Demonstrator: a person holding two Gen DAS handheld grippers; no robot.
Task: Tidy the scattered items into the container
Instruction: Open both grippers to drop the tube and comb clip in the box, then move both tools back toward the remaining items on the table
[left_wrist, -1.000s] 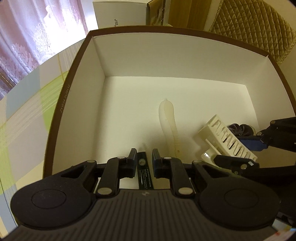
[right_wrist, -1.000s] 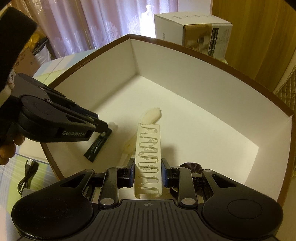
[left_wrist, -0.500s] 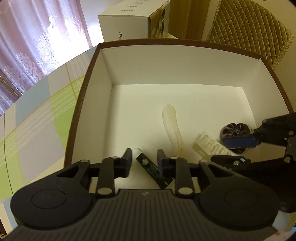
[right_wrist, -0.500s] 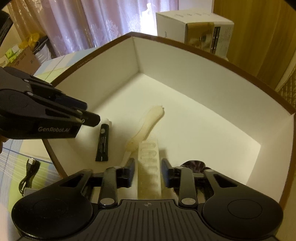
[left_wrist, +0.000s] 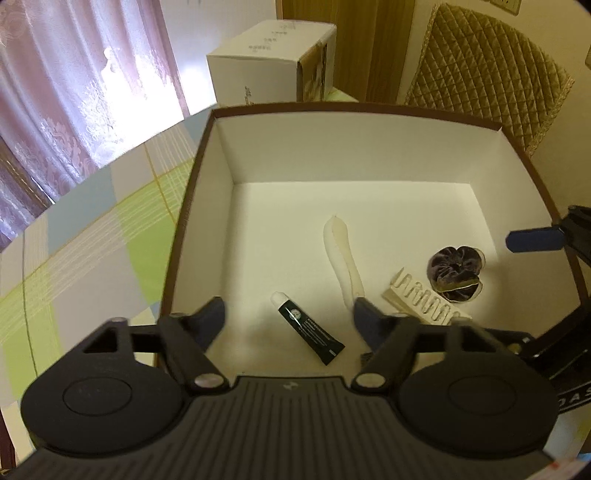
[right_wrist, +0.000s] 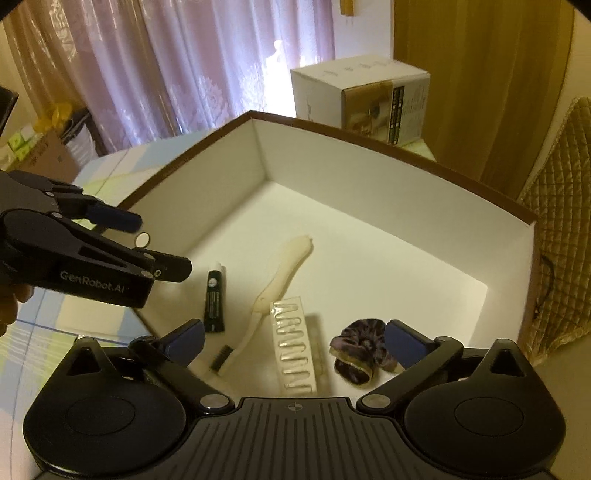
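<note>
A brown-rimmed box (left_wrist: 192, 177) (right_wrist: 406, 155) with a white inside holds all the items. A dark green tube (left_wrist: 308, 328) (right_wrist: 214, 302) lies near its front wall. Beside it lie a cream brush (left_wrist: 343, 258) (right_wrist: 280, 277), a cream hair claw (left_wrist: 424, 299) (right_wrist: 295, 350) and a dark purple scrunchie (left_wrist: 454, 269) (right_wrist: 358, 350). My left gripper (left_wrist: 290, 314) (right_wrist: 162, 243) is open above the tube, holding nothing. My right gripper (right_wrist: 293, 338) is open above the hair claw, also holding nothing; one blue pad (left_wrist: 535, 240) of it shows in the left wrist view.
A white carton (left_wrist: 269, 66) (right_wrist: 362, 99) stands behind the box. The box rests on a checked green, grey and blue tablecloth (left_wrist: 74, 258). A quilted chair back (left_wrist: 480, 66) is at the far right, pink curtains (right_wrist: 184, 74) behind. A person's hand (right_wrist: 11, 306) holds the left gripper.
Both grippers opened wide and lifted back from the box. The tube dropped from the left one and the hair claw from the right; both now lie on the box floor.
</note>
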